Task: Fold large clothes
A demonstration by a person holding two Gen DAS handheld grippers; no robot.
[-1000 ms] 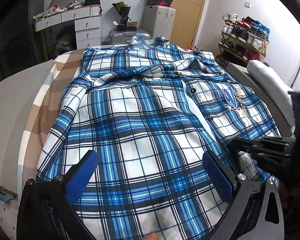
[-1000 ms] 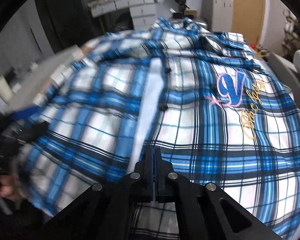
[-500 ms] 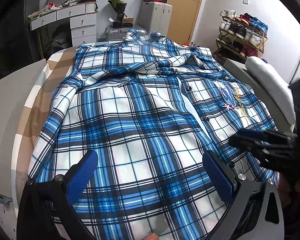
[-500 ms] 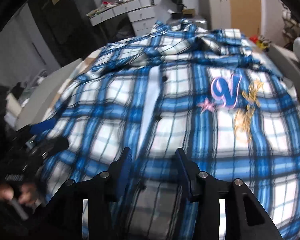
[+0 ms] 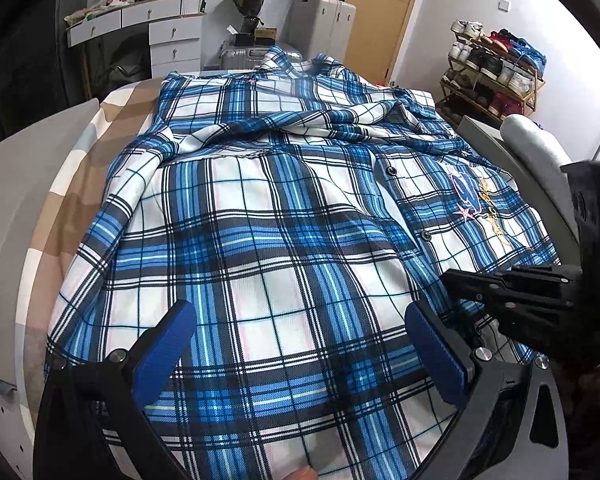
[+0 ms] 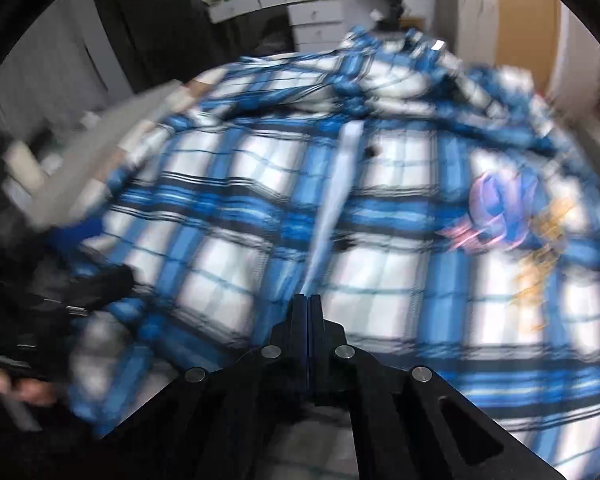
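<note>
A large blue, white and black plaid shirt point(image 5: 284, 216) lies spread face up on the bed, with its collar far from me and pink and gold embroidery point(image 5: 476, 204) on the right chest. My left gripper point(image 5: 300, 320) hovers open over the shirt's near part, and its blue pads point(image 5: 168, 340) are wide apart with only flat cloth beneath them. My right gripper point(image 6: 308, 300) is shut at the lower end of the button placket point(image 6: 336, 200), which runs up from its tips. It pinches the shirt there. In the left wrist view the right gripper point(image 5: 446, 276) reaches in from the right.
The bed has a beige and white striped sheet point(image 5: 100, 128) and a grey frame point(image 5: 16, 184). A white bolster point(image 5: 536, 140) lies at the right edge. Behind stand a white dresser point(image 5: 168, 36), a suitcase point(image 5: 244, 56), a cabinet point(image 5: 320, 24) and a shoe rack point(image 5: 496, 68).
The right gripper's jaws opened half a second ago and are shut again, lower on the placket. The left gripper stays open in nearly the same place.
</note>
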